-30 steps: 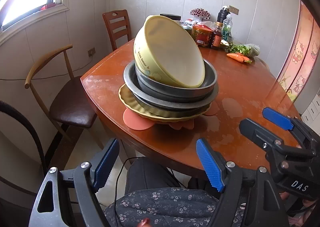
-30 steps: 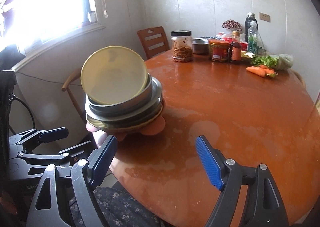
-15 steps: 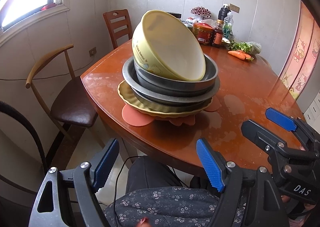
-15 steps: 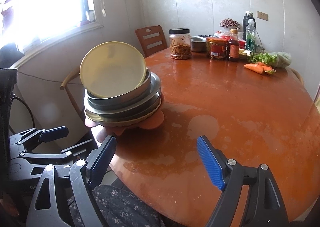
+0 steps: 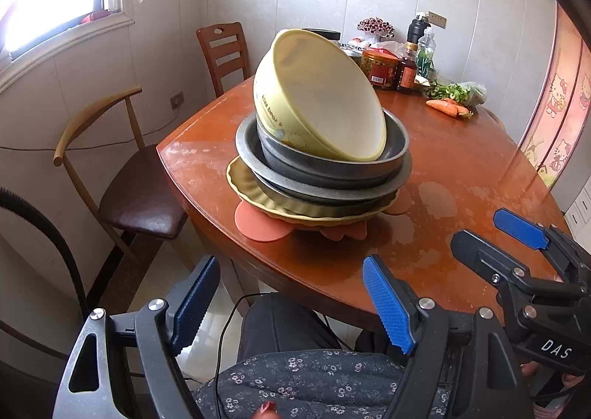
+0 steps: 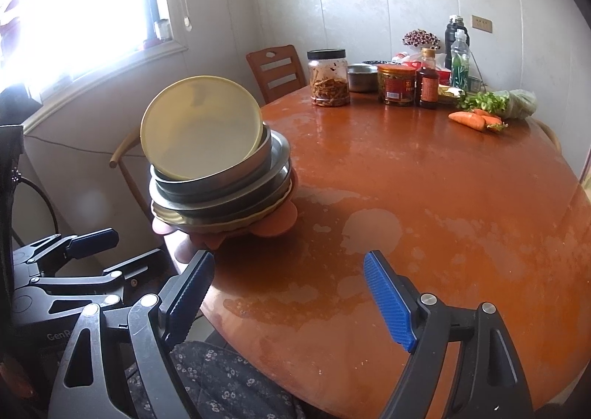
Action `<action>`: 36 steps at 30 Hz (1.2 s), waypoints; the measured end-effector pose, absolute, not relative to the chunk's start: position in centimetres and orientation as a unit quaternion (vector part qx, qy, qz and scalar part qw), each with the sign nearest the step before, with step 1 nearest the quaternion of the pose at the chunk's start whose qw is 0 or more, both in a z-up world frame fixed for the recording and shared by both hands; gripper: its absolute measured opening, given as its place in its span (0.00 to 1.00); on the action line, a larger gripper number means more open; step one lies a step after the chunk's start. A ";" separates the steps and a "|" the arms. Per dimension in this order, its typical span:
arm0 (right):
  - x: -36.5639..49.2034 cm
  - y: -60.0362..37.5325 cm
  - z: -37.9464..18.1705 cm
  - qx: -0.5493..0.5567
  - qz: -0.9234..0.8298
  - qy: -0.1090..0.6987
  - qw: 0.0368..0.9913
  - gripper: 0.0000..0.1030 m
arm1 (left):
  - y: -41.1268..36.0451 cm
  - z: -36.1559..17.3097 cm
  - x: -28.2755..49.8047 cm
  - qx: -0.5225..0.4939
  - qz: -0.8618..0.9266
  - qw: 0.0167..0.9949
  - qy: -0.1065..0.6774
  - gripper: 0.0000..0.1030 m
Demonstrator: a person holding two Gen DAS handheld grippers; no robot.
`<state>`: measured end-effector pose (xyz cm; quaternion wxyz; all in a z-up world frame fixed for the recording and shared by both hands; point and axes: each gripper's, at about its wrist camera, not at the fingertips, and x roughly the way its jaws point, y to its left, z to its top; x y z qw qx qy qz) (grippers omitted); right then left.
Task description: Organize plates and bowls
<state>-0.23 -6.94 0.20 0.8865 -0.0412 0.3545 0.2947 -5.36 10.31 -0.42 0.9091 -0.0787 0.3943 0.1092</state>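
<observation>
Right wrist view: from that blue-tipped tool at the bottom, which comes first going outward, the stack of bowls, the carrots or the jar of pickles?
From the right tool:
1. Stack of bowls, left, at the table's near edge.
2. Carrots, far right.
3. Jar of pickles, back centre; nearly level with the carrots, hard to call.

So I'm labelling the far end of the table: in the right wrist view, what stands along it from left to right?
Clear plastic jar with black lid → small steel bowl → red-labelled jar with gold lid → dark sauce bottle → orange carrots.

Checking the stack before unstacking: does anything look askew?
Yes. The pale yellow plastic bowl on top leans steeply on its side inside the grey metal bowl, not nested flat, so it looks unstable.
</observation>
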 end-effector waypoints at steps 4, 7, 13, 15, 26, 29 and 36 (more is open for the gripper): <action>-0.3 -7.0 0.1 -0.041 0.295 0.354 0.887 0.82 | 10.4 -0.3 -5.4 -0.079 0.109 0.909 0.393 0.77; -0.3 -7.0 0.1 -0.040 0.294 0.354 0.887 0.82 | 10.4 -0.3 -5.3 -0.078 0.109 0.910 0.393 0.77; -0.3 -7.3 0.0 -0.036 0.291 0.355 0.887 0.82 | 10.3 -0.3 -5.4 -0.077 0.109 0.910 0.392 0.77; -0.3 -7.4 0.0 -0.035 0.290 0.356 0.888 0.82 | 10.2 -0.2 -5.4 -0.077 0.109 0.910 0.392 0.77; -0.3 -7.8 0.0 -0.033 0.288 0.358 0.888 0.82 | 10.0 -0.1 -5.5 -0.076 0.106 0.911 0.391 0.77; -0.3 -7.8 0.0 -0.033 0.287 0.357 0.888 0.82 | 9.9 -0.1 -5.4 -0.076 0.106 0.911 0.391 0.77; -0.3 -7.8 0.0 -0.033 0.286 0.359 0.888 0.82 | 9.9 0.0 -5.5 -0.077 0.107 0.911 0.390 0.77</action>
